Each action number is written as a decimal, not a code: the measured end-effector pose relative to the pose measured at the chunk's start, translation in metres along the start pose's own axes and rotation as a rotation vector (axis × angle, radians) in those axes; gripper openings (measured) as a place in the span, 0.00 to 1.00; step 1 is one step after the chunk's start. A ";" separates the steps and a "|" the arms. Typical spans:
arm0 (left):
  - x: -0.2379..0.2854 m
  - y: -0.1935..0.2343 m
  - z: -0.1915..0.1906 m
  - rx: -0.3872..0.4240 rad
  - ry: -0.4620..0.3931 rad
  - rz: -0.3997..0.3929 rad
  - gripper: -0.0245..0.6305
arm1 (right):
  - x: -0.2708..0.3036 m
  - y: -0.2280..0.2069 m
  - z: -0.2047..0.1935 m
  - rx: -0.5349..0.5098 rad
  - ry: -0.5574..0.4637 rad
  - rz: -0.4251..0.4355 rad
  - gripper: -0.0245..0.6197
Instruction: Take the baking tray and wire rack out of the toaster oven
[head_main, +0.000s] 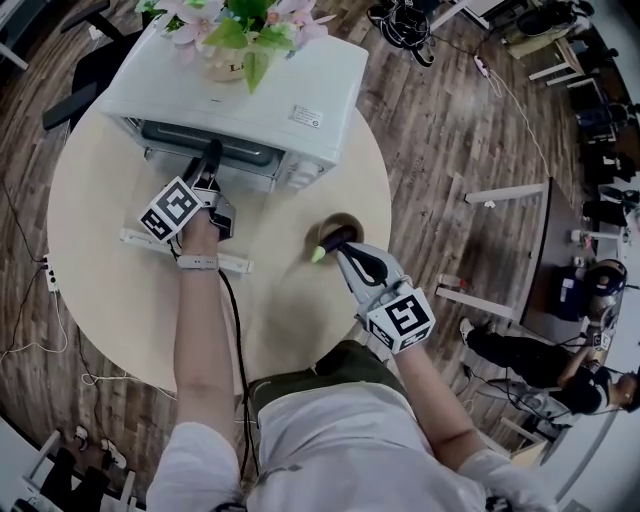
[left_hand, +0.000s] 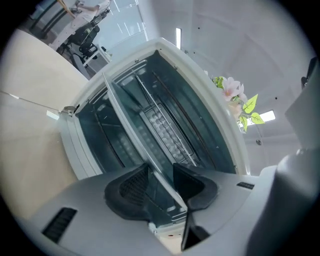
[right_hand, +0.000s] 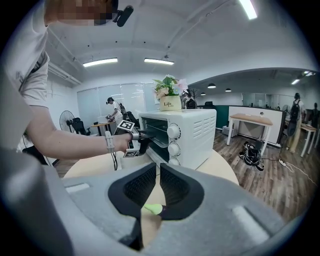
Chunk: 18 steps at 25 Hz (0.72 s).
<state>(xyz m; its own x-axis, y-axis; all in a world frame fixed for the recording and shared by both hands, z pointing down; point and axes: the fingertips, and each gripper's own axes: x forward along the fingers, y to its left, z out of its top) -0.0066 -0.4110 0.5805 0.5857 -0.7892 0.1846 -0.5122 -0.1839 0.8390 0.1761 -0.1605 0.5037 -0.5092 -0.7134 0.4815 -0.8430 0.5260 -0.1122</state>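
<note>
Left tool (left_hand: 161, 168) astride baking tray (left_hand: 132, 125), lengthwise across oven (left_hand: 75, 145)

toaster oven (head_main: 255, 85): smooth, glossy white shell; inside, a thin bright metal wire rack (left_hand: 182, 145) over a dimpled shiny metal sheet (left_hand: 159, 127). round surface (head_main: 100, 260): pale, matt, smooth. floor (head_main: 450, 130) at its 3 o'clock: brown wood-grain planks. left gripper (left_hand: 161, 170): matt grey plastic, its fingers (left_hand: 131, 189) black and cross-hatched

Pink flowers in pot (head_main: 232, 60) ahead of me. Round beige table (head_main: 100, 270) below, black cable (head_main: 237, 330) trailing across it. Wood-plank floor (head_main: 440, 120) around. Standing fan (right_hand: 66, 121) far off.
</note>
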 end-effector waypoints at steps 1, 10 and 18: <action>-0.004 0.000 -0.001 -0.007 0.000 -0.002 0.27 | 0.000 0.002 0.000 0.001 0.001 0.002 0.07; -0.038 0.007 -0.011 -0.171 -0.050 -0.034 0.21 | 0.000 0.020 -0.002 -0.007 0.001 0.041 0.07; -0.070 0.010 -0.019 -0.338 -0.139 -0.094 0.18 | -0.003 0.030 -0.004 -0.024 0.002 0.077 0.07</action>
<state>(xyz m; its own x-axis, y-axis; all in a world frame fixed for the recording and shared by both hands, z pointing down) -0.0413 -0.3468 0.5858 0.5174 -0.8545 0.0467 -0.2106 -0.0743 0.9748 0.1530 -0.1404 0.5019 -0.5718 -0.6697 0.4738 -0.7971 0.5901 -0.1279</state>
